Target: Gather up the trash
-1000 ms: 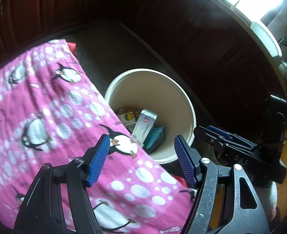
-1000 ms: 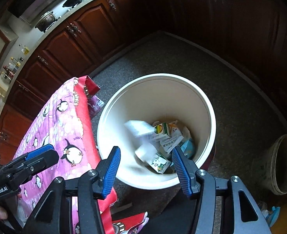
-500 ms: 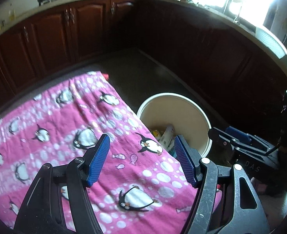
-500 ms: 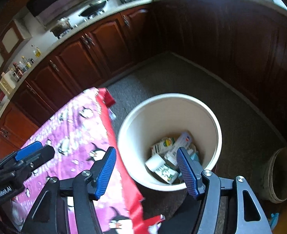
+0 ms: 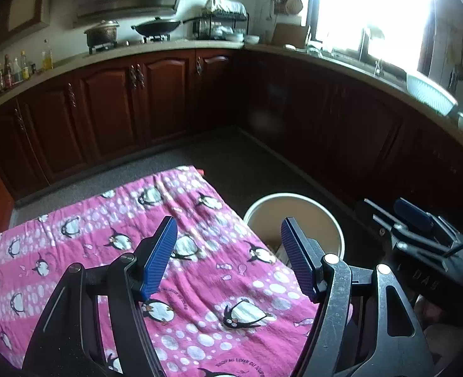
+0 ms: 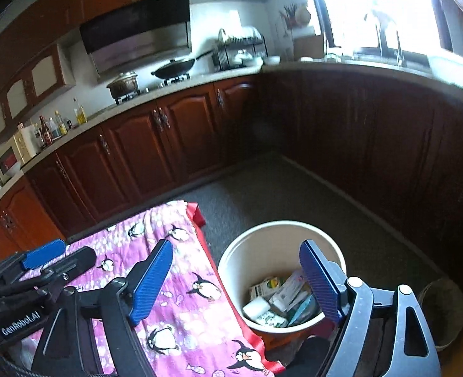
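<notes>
A cream bucket [image 6: 231, 260] stands on the floor beside the table and holds several boxes and wrappers [image 6: 278, 298]. My right gripper [image 6: 236, 281] hangs above the bucket's left rim with its jaws opening and nothing between them. Over the pink penguin tablecloth [image 5: 106, 235] my left gripper [image 5: 228, 257] stands open and empty. The bucket [image 5: 332, 220] shows behind its right finger in the left wrist view. Each gripper appears at the edge of the other's view: the right gripper [image 5: 420, 229] and the left gripper [image 6: 49, 260].
Dark wooden cabinets [image 5: 112, 106] line the kitchen under a countertop [image 5: 168, 47] with a pot, a wok, bottles and a dish rack. A bright window [image 5: 366, 9] sits over the sink. Grey floor [image 6: 278, 194] lies beyond the bucket. A second dark pot [image 6: 442, 311] stands at the right.
Both grippers have risen and tilted up, so the kitchen counter and window came into view and the bucket sank lower in frame. The right gripper's jaws widened; trash that was falling now rests in the bucket.
</notes>
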{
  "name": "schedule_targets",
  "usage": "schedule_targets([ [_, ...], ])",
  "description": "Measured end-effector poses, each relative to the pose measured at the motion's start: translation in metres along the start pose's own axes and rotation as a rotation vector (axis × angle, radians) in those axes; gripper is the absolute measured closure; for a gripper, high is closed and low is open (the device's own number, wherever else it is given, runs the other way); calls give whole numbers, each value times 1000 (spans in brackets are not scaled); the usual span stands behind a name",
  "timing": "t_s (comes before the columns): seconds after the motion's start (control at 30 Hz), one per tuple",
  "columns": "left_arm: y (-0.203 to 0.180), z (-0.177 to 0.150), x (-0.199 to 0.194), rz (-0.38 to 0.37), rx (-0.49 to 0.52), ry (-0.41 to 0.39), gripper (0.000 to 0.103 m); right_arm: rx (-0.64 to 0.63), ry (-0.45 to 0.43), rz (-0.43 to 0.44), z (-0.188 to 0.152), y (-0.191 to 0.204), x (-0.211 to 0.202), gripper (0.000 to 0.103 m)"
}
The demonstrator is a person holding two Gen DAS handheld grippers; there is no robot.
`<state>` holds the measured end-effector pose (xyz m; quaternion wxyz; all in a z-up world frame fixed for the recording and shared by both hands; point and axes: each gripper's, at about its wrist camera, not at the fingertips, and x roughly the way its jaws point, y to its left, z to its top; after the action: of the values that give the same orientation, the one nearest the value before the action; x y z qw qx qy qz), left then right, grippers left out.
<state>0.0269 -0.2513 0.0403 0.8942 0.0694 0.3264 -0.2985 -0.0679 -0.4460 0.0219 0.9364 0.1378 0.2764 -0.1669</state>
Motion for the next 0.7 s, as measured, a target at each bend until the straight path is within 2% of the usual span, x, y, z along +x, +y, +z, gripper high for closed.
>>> schedule_targets([
  [0.13,4,2,-14,1,-5,-44,35,-18,-27,-19,-1,12,-7,18],
  [0.3,5,1,-22,-8,-1,-63,35,-21,-59,-29,-5,17,-18,18],
  [0.43,4,-1,-27,-6,13,-86,35,-27,-82,-29,-5,19,-25,12],
  [0.7,7,-2,-32,-12,8,-103,34,-23,-141,-23,-1,19,-38,8],
])
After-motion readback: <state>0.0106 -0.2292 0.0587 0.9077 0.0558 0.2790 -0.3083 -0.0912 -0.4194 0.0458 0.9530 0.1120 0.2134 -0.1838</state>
